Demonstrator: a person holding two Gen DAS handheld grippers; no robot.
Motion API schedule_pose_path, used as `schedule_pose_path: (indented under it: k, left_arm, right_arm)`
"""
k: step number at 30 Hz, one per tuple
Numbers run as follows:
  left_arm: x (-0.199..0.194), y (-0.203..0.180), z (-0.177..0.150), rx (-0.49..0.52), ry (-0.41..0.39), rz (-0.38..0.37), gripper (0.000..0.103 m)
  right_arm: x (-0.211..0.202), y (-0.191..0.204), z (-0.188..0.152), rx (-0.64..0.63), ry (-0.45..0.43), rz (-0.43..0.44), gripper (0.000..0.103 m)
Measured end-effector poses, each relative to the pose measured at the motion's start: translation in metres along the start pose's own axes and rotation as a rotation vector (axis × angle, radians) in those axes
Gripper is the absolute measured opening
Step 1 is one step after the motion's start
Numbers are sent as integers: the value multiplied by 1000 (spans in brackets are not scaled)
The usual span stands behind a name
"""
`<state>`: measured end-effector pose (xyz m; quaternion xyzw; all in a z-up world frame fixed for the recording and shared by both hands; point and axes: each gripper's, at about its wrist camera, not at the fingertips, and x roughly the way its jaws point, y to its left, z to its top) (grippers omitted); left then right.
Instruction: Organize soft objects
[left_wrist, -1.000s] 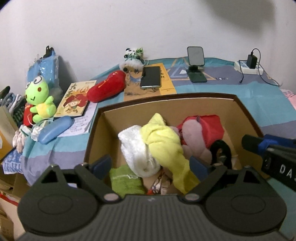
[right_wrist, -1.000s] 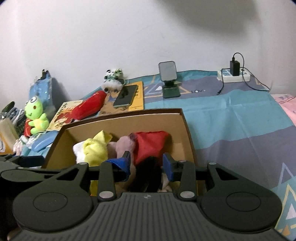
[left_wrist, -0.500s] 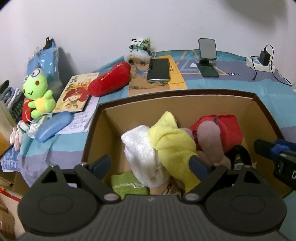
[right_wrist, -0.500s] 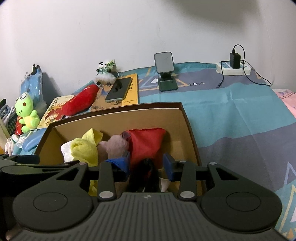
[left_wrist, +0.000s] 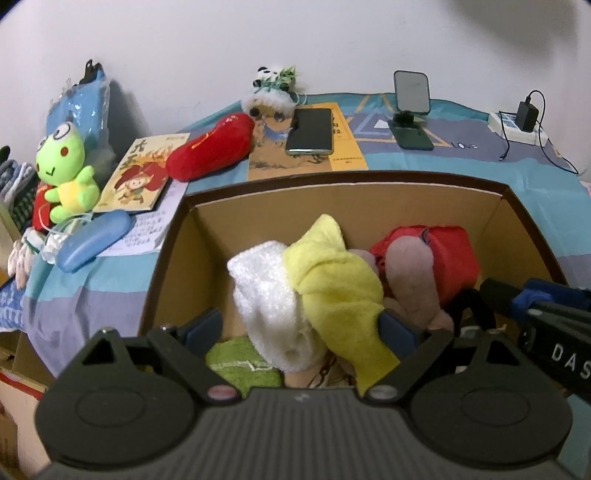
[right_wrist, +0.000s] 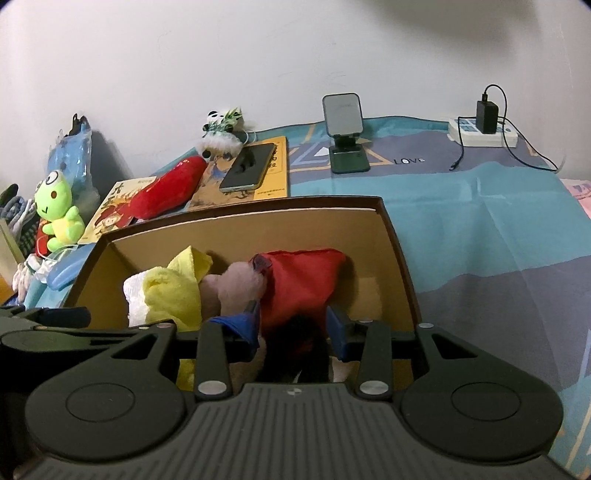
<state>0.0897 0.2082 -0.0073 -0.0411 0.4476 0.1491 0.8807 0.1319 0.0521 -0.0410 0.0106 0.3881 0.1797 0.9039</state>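
A brown cardboard box on the bed holds a white cloth, a yellow cloth, a green cloth, a red cloth and a pink plush. My left gripper hangs open over the box's near side, and the white and yellow cloths lie between its wide-set fingers. My right gripper is low in the box's right half, its jaws opening. A black soft thing sits between them, and I cannot see the pads pressing on it.
Outside the box to the left lie a green frog plush, a red plush, a panda plush, books, a blue case and a phone. A phone stand and a power strip stand by the wall.
Both grippers have come a little forward and down over the box, so the box fills more of each view. The things in the box lie as before.
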Motion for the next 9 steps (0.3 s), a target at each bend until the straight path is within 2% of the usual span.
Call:
schedule_pose_path:
  k: [9]
  left_arm:
    - [0, 1, -1, -15, -8, 6, 91]
  right_arm:
    - [-1, -1, -1, 5, -9, 4, 24]
